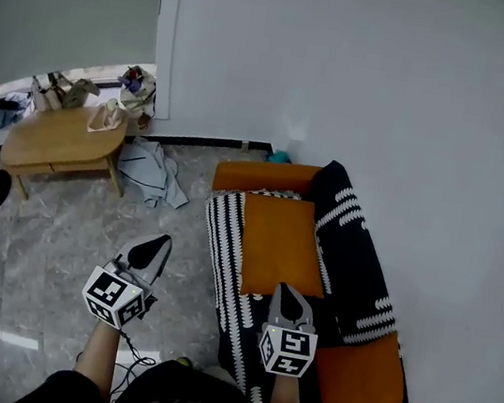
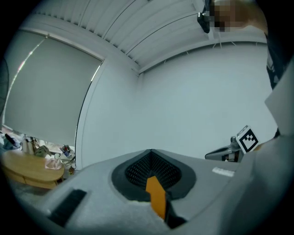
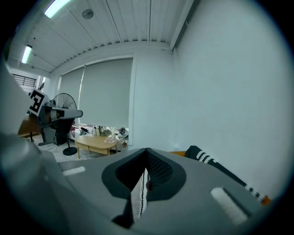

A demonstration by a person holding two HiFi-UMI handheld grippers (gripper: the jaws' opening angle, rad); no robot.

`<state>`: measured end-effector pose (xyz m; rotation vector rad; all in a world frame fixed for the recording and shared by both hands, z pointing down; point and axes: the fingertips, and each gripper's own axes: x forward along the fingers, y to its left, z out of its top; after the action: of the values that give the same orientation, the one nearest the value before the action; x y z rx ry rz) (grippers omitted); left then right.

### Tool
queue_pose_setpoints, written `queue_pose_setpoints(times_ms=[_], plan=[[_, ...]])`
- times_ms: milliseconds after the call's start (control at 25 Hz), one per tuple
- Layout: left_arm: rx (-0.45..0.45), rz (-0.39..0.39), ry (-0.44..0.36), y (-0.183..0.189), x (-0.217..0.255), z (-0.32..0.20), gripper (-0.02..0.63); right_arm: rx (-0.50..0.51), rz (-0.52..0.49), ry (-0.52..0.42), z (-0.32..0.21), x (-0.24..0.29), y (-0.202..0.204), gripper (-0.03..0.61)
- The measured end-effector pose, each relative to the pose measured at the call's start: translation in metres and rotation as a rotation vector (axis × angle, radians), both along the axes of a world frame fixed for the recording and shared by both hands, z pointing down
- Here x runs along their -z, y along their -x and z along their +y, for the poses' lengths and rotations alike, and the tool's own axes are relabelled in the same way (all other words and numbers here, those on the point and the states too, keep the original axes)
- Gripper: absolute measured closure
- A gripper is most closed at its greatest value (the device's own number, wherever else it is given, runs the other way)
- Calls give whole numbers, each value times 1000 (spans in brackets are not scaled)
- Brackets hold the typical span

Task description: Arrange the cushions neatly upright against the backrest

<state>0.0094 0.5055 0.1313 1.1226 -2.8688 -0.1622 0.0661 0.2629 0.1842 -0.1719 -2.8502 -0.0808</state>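
The left hand-held gripper [image 1: 161,244] has its grey, wedge-shaped jaws pressed together on nothing, out over the glossy marbled floor [image 1: 45,249]. Its own view shows dark, mesh-textured pads meeting, with only a thin orange sliver in the slit between them. The right hand-held gripper [image 1: 286,292] is likewise closed and empty, over the seat of the sofa [image 1: 261,176], and a strip of black-and-white pattern shows through its slit.

Just beyond it, a square orange cushion [image 1: 280,245] lies flat on the seat. A second orange cushion [image 1: 362,386] lies flat at the near end. A black throw [image 1: 358,251] with white dashes drapes the backrest.

Only the head view shows both cushions. The right gripper view alone shows a black pedestal fan [image 3: 65,104] under a slatted ceiling. An oval, pale-wood bench [image 1: 57,141], cluttered on top, stands well left of the sofa.
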Motion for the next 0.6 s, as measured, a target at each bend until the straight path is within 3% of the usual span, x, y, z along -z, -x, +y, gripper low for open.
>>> queue_pose_setpoints(times_ms=[280, 600], plan=[[-4, 38, 5, 37, -12, -2, 614, 8, 18, 32, 2, -11, 46, 566], [-40, 63, 15, 139, -32, -37, 614, 7, 25, 32, -23, -38, 147, 566]])
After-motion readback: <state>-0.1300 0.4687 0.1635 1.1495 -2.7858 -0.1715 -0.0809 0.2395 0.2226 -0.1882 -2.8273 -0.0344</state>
